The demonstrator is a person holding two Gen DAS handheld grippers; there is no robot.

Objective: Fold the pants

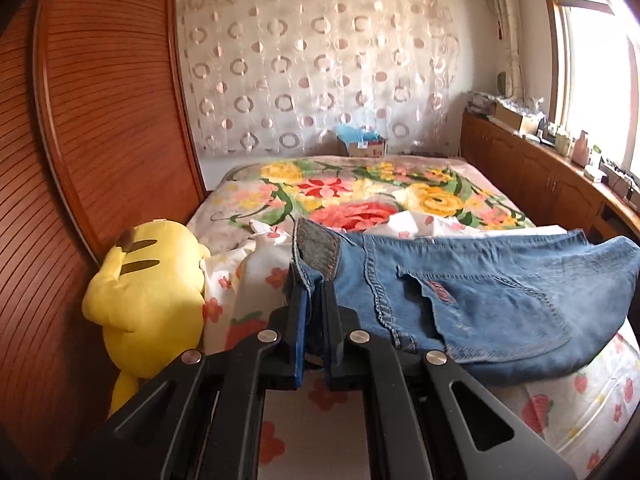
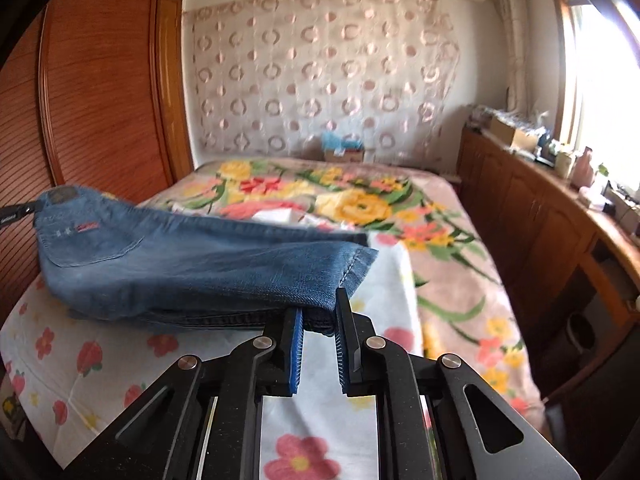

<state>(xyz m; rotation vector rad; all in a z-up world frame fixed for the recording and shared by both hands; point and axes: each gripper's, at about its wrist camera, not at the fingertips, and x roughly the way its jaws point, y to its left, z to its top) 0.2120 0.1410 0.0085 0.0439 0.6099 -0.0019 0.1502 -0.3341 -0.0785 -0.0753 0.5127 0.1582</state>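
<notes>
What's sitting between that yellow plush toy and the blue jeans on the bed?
In the left wrist view, rumpled white flower-print bedding fills the gap between the yellow plush toy and the blue denim jeans.

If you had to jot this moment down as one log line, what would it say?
left tool: grips jeans waistband | right tool: grips hem end | jeans lifted over bed

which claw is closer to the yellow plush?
Left. The left claw grips the jeans at the waistband, beside the yellow plush. The right claw holds the jeans' hem end, on the far side from the plush, which its view doesn't show.
</notes>
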